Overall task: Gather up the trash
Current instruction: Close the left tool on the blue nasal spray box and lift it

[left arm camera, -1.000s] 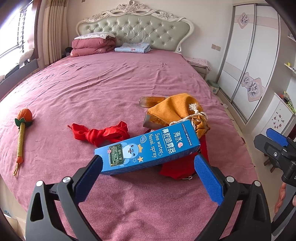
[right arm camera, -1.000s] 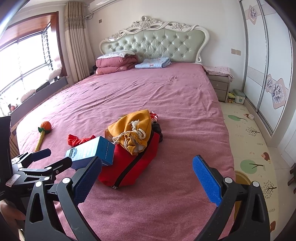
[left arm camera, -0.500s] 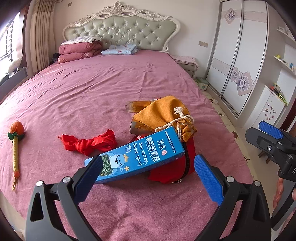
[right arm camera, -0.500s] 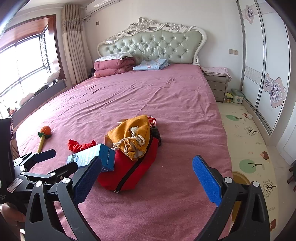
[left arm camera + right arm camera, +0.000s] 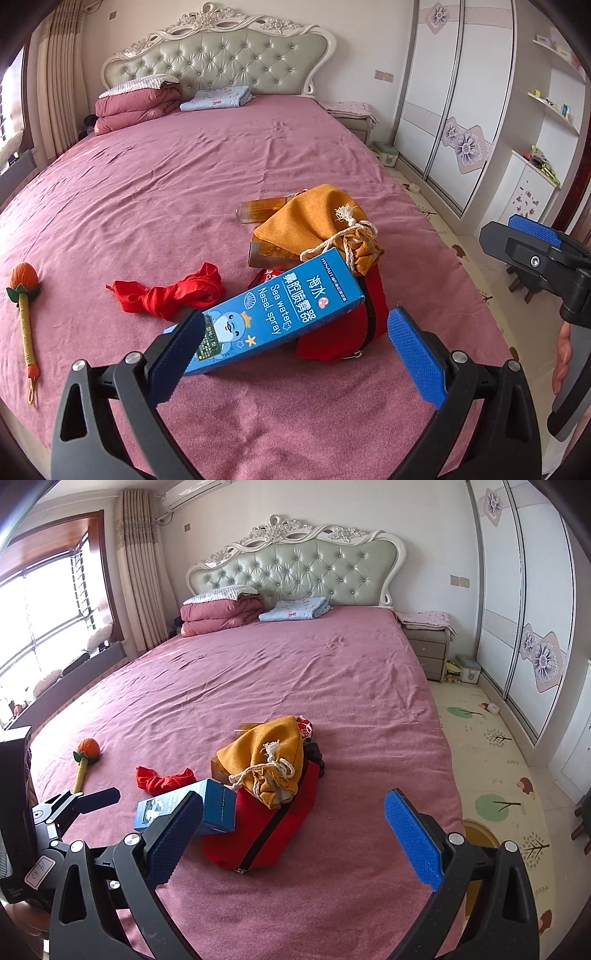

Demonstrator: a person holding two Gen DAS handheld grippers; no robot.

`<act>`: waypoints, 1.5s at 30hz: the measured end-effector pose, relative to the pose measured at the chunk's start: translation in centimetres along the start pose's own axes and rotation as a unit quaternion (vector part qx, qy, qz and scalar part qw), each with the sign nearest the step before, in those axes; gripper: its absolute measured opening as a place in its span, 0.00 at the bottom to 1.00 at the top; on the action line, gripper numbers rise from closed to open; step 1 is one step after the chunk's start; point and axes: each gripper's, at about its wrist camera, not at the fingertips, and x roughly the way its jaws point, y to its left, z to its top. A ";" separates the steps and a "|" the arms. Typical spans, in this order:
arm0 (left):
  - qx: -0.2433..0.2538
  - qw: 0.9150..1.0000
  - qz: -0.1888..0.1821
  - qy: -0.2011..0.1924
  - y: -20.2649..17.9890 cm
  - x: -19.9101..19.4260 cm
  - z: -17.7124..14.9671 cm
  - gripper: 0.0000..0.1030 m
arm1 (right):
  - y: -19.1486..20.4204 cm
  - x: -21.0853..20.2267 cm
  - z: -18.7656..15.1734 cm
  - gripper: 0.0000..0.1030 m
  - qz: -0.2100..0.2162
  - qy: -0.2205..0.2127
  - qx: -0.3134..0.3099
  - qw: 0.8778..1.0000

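Nasal-spray box [image 5: 280, 314] lies slanted, far end upper-right.

Both cameras sit low at the foot of a big pink bed [image 5: 192, 177] and look up its length toward the green headboard [image 5: 295, 568] at twelve o'clock.

The left wrist view is close to the pile of things. A blue box [image 5: 273, 314] fills its middle, just past its own fingers. The other gripper [image 5: 532, 254] shows at three o'clock.

The right wrist view sits a bit farther back and more to the right. It sees floor at three o'clock and a window at nine o'clock. The left gripper [image 5: 85, 805] shows at eight o'clock.

Both views share the bed, the headboard, the blue box [image 5: 188, 808] and the yellow bag [image 5: 266, 760].
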 end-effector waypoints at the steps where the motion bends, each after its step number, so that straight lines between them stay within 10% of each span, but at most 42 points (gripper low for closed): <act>1: 0.002 1.000 0.000 0.002 0.1 0.1 0.0 0.96 | 0.1 0.0 -0.1 0.92 -0.001 0.002 0.000 1.000; 23: 0.100 0.992 -0.031 0.068 3.3 5.5 0.0 0.96 | 1.6 2.3 -1.3 0.92 -0.021 0.045 0.011 0.999; 35: 0.162 0.973 -0.109 0.126 3.3 9.8 1.0 0.95 | 2.1 3.6 -1.4 0.92 -0.024 0.064 0.009 0.998; 45: 0.120 0.976 -0.114 0.140 4.1 10.7 1.2 0.57 | 1.2 4.4 -1.4 0.92 -0.022 0.069 0.015 0.997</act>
